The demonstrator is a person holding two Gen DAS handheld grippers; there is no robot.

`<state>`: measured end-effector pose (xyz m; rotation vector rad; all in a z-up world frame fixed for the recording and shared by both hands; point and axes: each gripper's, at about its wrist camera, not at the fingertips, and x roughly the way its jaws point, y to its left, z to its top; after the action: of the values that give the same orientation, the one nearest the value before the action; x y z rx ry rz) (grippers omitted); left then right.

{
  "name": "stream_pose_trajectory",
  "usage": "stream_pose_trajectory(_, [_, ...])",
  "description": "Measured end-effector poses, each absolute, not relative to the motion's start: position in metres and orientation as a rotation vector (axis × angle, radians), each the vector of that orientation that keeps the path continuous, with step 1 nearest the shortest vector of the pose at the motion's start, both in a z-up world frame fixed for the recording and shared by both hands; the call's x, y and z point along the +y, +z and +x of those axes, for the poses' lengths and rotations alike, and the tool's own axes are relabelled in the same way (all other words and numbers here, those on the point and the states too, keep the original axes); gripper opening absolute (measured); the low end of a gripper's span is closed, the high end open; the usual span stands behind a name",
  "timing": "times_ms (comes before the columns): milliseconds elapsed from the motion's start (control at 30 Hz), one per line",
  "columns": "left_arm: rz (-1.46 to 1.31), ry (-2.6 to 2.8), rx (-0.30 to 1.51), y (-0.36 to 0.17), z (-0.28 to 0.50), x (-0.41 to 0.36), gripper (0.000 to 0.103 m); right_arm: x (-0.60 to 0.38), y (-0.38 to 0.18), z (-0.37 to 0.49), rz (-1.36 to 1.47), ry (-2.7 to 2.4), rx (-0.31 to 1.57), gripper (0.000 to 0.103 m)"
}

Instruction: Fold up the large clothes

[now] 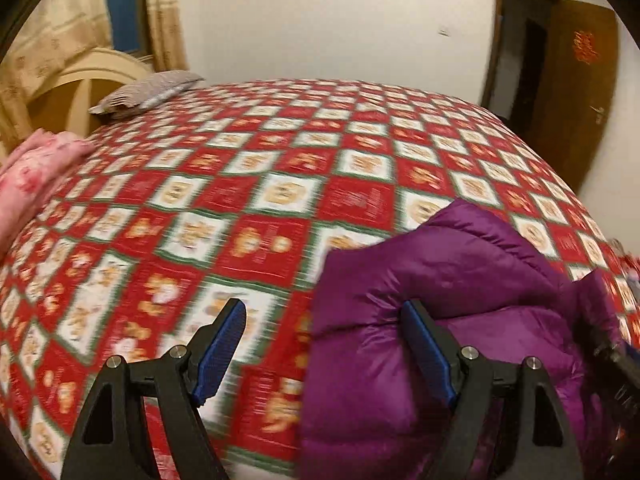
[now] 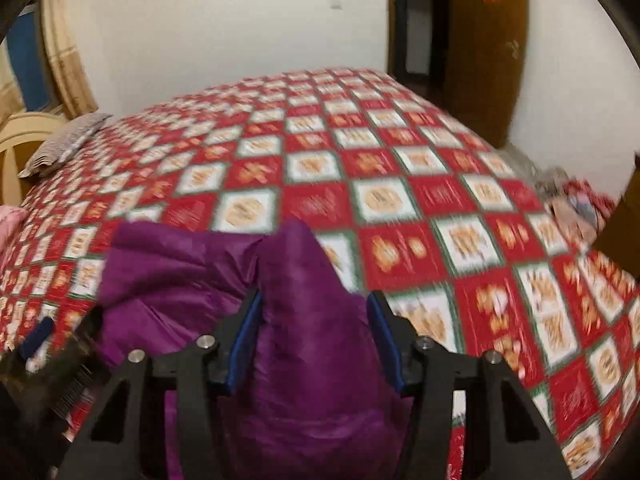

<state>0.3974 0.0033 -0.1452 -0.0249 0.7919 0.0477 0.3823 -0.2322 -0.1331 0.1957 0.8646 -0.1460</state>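
Observation:
A purple puffer jacket (image 1: pixel 460 288) lies bunched at the near edge of a bed with a red, white and green checked cover (image 1: pixel 280 168). My left gripper (image 1: pixel 324 312) is open; its right finger touches the jacket's edge, its left finger is over bare cover. In the right wrist view the jacket (image 2: pixel 180 268) rises in a fold between the fingers of my right gripper (image 2: pixel 316 300), whose jaws stand wide with the fabric (image 2: pixel 312 320) filling the gap. The left gripper's blue pad (image 2: pixel 38 336) shows at the left. Both views are motion blurred.
A grey patterned pillow (image 1: pixel 148 90) lies at the bed's far left by a cream headboard (image 1: pixel 80 88). A pink quilt (image 1: pixel 36 176) sits at the left edge. A brown wooden door (image 1: pixel 576 80) stands open at the far right. Clutter (image 2: pixel 572 200) lies right of the bed.

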Motion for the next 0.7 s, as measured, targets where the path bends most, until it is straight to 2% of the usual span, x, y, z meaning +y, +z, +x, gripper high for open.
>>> stream_pose_trajectory(167, [0.104, 0.064, 0.761, -0.16, 0.392, -0.034, 0.089, -0.252, -0.158, 0.368, 0.253, -0.164, 0.843, 0.056])
stream_pose_trajectory(367, [0.072, 0.085, 0.766, -0.173, 0.397, -0.03, 0.095, -0.26, -0.168, 0.368, 0.28, -0.158, 0.819, 0.061])
stream_pose_trajectory(700, [0.058, 0.091, 0.783, -0.185, 0.401, -0.03, 0.098, -0.262, -0.182, 0.369, 0.282, -0.149, 0.806, 0.064])
